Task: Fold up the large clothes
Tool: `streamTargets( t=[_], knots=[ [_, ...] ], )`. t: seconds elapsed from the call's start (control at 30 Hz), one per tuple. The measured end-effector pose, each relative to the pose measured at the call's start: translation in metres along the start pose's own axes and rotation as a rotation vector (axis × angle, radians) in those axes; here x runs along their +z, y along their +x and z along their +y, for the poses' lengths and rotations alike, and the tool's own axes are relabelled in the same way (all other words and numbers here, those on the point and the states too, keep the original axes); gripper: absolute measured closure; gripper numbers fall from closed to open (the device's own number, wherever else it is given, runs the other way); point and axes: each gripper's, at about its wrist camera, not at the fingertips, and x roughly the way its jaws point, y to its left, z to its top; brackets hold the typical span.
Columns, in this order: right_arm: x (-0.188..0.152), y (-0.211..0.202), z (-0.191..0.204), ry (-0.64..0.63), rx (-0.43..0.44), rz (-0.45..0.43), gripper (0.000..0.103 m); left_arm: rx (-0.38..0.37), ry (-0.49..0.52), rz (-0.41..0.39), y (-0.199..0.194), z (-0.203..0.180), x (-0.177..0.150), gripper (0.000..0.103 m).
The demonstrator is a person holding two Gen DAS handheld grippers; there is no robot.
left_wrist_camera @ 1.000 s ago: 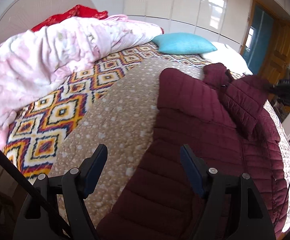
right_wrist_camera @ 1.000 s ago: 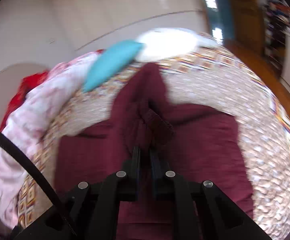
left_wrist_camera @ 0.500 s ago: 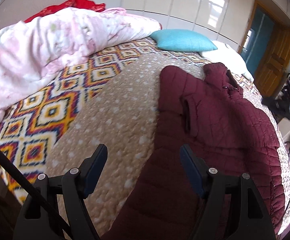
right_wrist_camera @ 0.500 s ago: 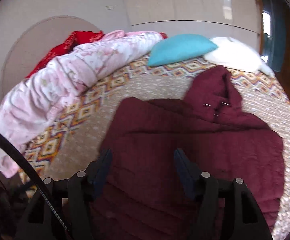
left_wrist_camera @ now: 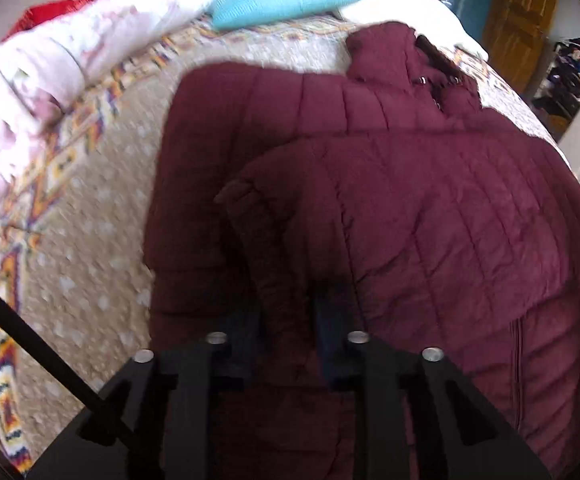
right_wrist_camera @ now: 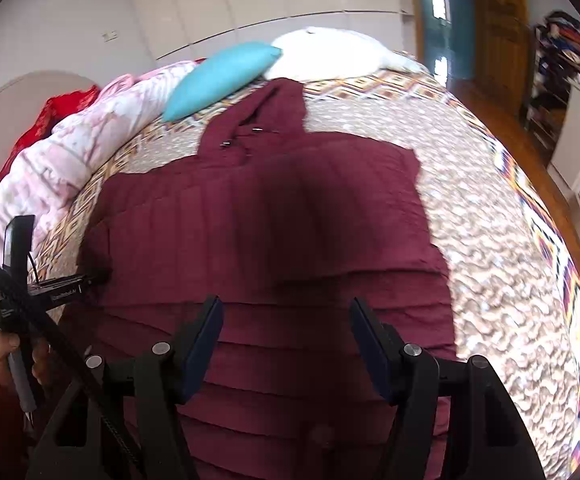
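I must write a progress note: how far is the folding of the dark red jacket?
Done: the jacket lies flat on the bed, and one sleeve is folded across its body. In hand: the left gripper has just been closing and pinches a ridge of that fabric; the right gripper hangs open above the hem. Left: the other folds.

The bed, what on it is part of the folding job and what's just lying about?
Part of the job:
- maroon puffer jacket
- left gripper, jaws just closed on the jacket's sleeve
- right gripper, jaws open above the jacket

Lying about:
- turquoise pillow
- white pillow
- pink duvet
- red cloth
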Motion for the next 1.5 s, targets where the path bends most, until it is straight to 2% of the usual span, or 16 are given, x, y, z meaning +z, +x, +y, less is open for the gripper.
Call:
streamTargets(
  t=[0.13, 0.23, 0.33, 0.43, 0.5, 0.63, 0.67, 0.77, 0.8, 0.87, 0.93, 1.07, 1.23, 1.33, 1.43, 1.5],
  knots=[
    [-0.001, -0.008, -0.027, 0.042, -0.016, -0.024, 0.033, 0.024, 0.037, -0.178, -0.050, -0.009, 0.018, 0.083],
    [0.004, -0.006, -0.035, 0.053, -0.020, -0.040, 0.033, 0.064, 0.071, -0.236, -0.064, -0.012, 0.035, 0.083],
    [0.008, 0.004, -0.035, 0.070, -0.016, -0.045, 0.033, 0.129, 0.090, -0.215, -0.046, -0.010, 0.053, 0.083],
    [0.010, 0.018, -0.034, 0.079, -0.015, -0.040, 0.033, 0.170, 0.096, -0.108, 0.000, -0.005, 0.057, 0.083],
    [0.011, 0.031, -0.034, 0.091, -0.021, -0.028, 0.033, 0.170, 0.079, -0.049, 0.026, 0.000, 0.053, 0.078],
    [0.012, 0.050, -0.035, 0.109, -0.041, -0.002, 0.033, 0.187, 0.056, -0.083, 0.034, 0.001, 0.041, 0.069],
    [0.011, 0.053, -0.036, 0.113, -0.042, 0.003, 0.033, 0.212, 0.077, -0.087, 0.031, -0.003, 0.039, 0.063],
    [0.009, 0.057, -0.037, 0.119, -0.047, 0.013, 0.033, 0.256, 0.146, -0.105, 0.020, -0.012, 0.032, 0.057],
    [0.008, 0.056, -0.037, 0.121, -0.046, 0.013, 0.033, 0.245, 0.148, -0.123, 0.010, -0.014, 0.026, 0.056],
    [0.007, 0.052, -0.037, 0.122, -0.042, 0.004, 0.033, 0.194, 0.127, -0.153, -0.009, -0.012, 0.014, 0.041],
    [0.006, 0.046, -0.034, 0.114, -0.046, -0.009, 0.033, 0.146, 0.089, -0.179, -0.029, -0.011, -0.003, 0.034],
    [0.010, 0.042, -0.026, 0.104, -0.077, -0.023, 0.033, 0.103, 0.029, -0.172, -0.036, -0.010, -0.035, 0.033],
    [0.032, 0.056, -0.015, 0.115, -0.137, -0.025, 0.033, 0.098, -0.062, -0.098, -0.004, 0.002, -0.059, 0.032],
    [0.045, 0.082, -0.009, 0.097, -0.189, 0.013, 0.033, 0.081, -0.083, -0.128, -0.002, 0.006, -0.064, 0.025],
    [0.046, 0.115, -0.011, 0.115, -0.231, 0.088, 0.031, 0.098, -0.073, -0.146, 0.004, 0.002, -0.068, 0.021],
    [0.045, 0.122, -0.008, 0.109, -0.261, 0.067, 0.029, 0.108, -0.067, -0.151, 0.005, -0.001, -0.069, 0.021]
  ],
)
